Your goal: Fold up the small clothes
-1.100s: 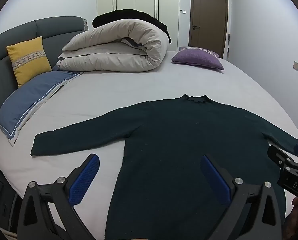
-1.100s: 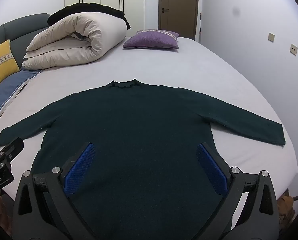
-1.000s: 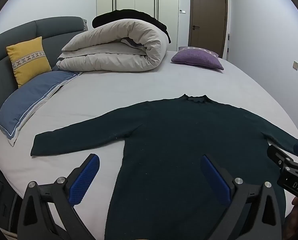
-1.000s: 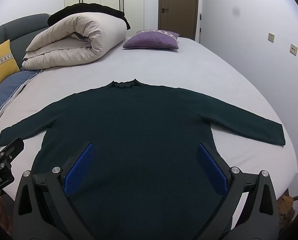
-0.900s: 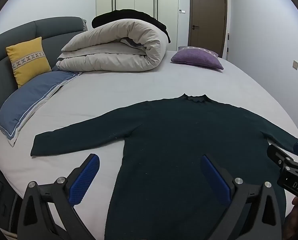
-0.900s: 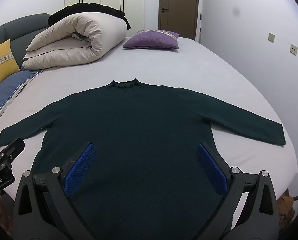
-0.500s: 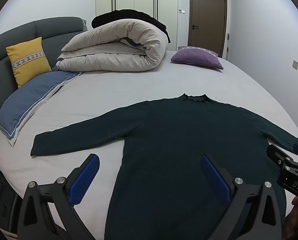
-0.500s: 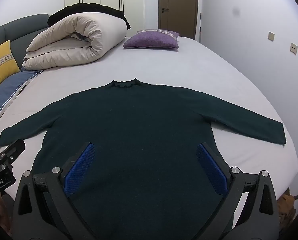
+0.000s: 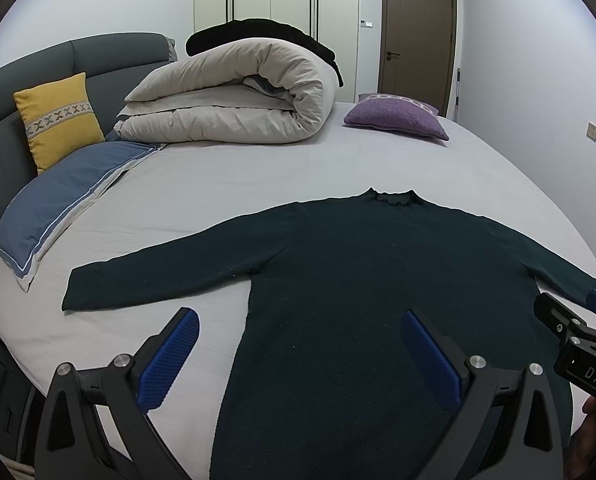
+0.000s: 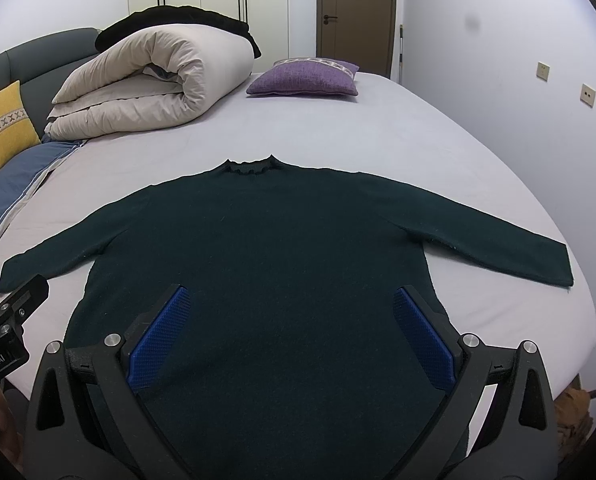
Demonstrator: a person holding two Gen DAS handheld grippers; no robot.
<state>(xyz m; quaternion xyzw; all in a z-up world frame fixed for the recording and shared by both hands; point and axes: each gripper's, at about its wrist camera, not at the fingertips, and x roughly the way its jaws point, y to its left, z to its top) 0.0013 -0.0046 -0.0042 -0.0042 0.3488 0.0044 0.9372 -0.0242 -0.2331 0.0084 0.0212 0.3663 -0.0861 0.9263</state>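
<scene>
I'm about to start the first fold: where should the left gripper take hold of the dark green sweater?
Probably the cuff end of the sweater's left sleeve, coming from the outer side. That sleeve lies flat, stretched straight away from the body, its end free on the sheet. The left gripper is open.

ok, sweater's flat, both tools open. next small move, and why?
Probably bring the left tool out to the left sleeve's cuff and pinch it. The sweater lies flat with both sleeves spread, nothing folded yet, and both tools, including the right tool, hover open and empty near the hem.
</scene>
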